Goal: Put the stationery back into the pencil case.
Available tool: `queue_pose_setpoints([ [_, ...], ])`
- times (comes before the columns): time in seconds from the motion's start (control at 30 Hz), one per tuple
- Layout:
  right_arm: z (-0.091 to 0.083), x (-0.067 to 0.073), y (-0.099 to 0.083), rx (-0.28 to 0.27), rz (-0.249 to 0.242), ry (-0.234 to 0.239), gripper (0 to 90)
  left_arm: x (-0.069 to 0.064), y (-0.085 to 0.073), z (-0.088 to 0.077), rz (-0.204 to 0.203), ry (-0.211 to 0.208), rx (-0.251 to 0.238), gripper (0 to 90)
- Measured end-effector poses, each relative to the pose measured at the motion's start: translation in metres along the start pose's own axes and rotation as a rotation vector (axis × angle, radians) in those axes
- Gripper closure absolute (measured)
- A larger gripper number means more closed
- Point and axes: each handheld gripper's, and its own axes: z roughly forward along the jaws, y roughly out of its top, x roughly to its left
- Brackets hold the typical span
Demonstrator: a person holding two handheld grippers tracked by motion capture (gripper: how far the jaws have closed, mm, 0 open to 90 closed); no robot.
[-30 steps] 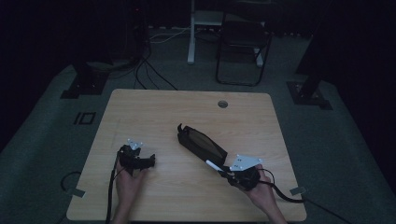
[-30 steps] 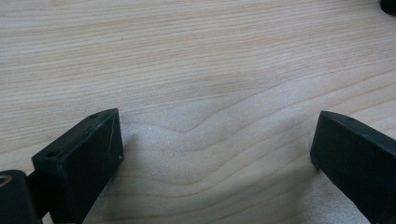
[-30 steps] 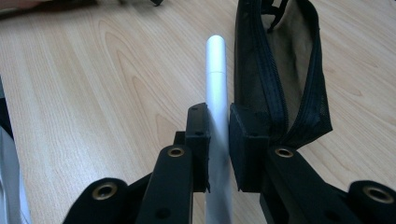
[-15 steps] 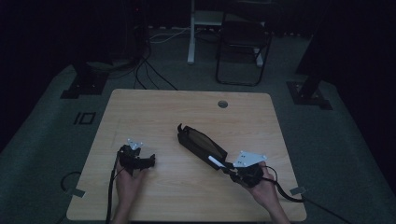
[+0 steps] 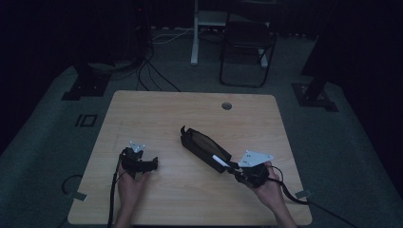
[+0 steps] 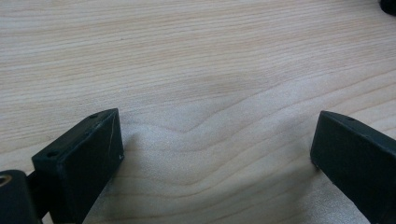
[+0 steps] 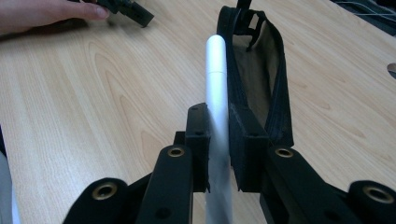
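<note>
High view: a light wood-grain tabletop [image 5: 157, 109] with a round cable hole [image 5: 226, 105] near its 12 o'clock edge stands on grey carpet in a dark room. A folding chair [image 5: 247, 45] and a white post [image 5: 194, 33] stand beyond the far edge, with loose cables [image 5: 152, 71] on the floor at 11 o'clock.

The left gripper [image 5: 151, 165] lies low at 8 o'clock on the tabletop, held from below by the left hand [image 5: 130, 183], and points toward 3 o'clock. In the left gripper view its fingers [image 6: 84, 158] stand wide apart over bare wood, with nothing between them.

The right gripper [image 5: 231, 167] sits at 4 o'clock, held by the right hand [image 5: 268, 190], and points toward 10 o'clock. A grey three-cornered plate [image 5: 255, 158] tops it. In the right gripper view its fingers [image 7: 198, 140] are clamped on a white pen [image 7: 217, 88], which extends straight ahead.

The pen's far end lies at the mouth of an open black pencil case [image 5: 202, 145], which rests near the centre of the tabletop and runs from 10 o'clock to 4 o'clock. Whether the pen touches the case lining cannot be determined.

No readable brand, label or writing is visible.
</note>
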Motion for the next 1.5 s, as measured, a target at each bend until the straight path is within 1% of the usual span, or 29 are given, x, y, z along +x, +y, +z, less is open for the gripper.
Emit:
queue_pose_setpoints([
  [0.27, 0.0, -0.004, 0.007, -0.006, -0.009, -0.008, 78.9, 0.0, 0.0, 0.0, 0.001, 0.0, 0.001, 2.8],
  [0.53, 0.0, -0.007, 0.011, -0.015, -0.008, -0.012, 78.9, 0.0, 0.0, 0.0, 0.0, 0.0, 0.0, 2.8],
  [1.5, 0.004, -0.016, 0.022, -0.042, 0.015, -0.021, 78.9, 0.0, 0.0, 0.0, -0.001, 0.0, -0.001, 2.8],
])
